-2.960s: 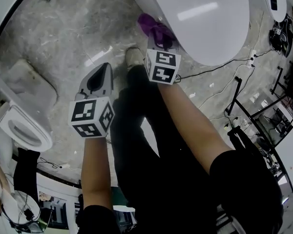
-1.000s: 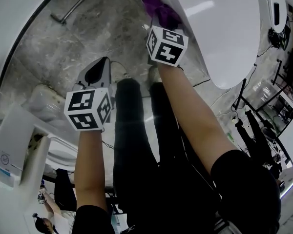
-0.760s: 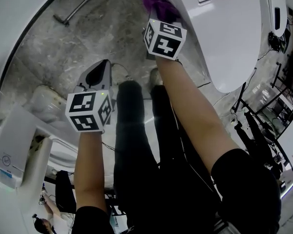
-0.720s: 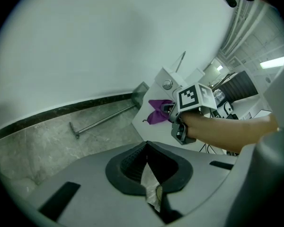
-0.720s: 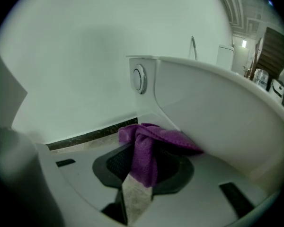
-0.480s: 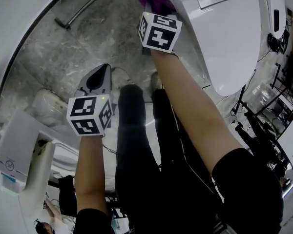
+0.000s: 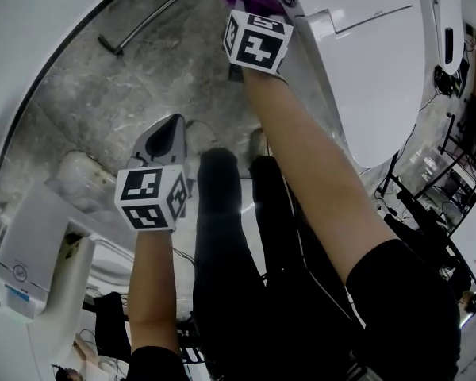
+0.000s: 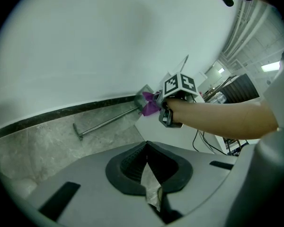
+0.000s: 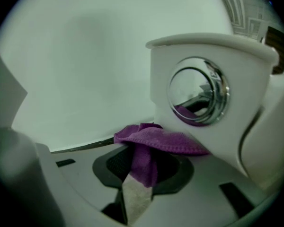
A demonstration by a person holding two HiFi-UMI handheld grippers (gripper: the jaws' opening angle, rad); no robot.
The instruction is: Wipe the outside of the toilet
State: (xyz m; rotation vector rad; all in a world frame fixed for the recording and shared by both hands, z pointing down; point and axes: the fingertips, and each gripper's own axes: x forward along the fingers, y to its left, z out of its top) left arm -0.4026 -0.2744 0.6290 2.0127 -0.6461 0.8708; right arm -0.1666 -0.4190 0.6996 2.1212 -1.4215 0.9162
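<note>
- The right gripper point(image 9: 139, 174) has its jaws pinched tight on a purple cloth point(image 9: 156, 141), which bunches out in front of them.
- The loose fold of the cloth lies against the side of the white toilet point(image 7: 365, 62), just under the round chrome flush button point(image 9: 199, 91), and the button mirrors a bit of purple.
- The left gripper point(image 8: 149, 174) has its jaws pressed together with nothing between them. It hangs over the floor, well apart from the toilet and taking no part in the work.
- I'd say the wiping is under way up at the tank end. How much of the outside is already done can't be told from here.
- The next move, I'd guess, calls for dragging the cloth flat along the tank wall, round the button, with steady pressure so the fold doesn't slip off.
- The porcelain looks smooth and glossy, so the cloth should glide easily.
- The floor point(image 7: 119, 109) is grey marbled stone. A thin metal bar point(image 8: 109, 122) lies on it beside the dark skirting at the foot of the plain white wall point(image 8: 85, 41).
- Another white fixture point(image 7: 32, 252) stands at the lower left, and cables and dark racks point(image 7: 452, 62) crowd the far right.
</note>
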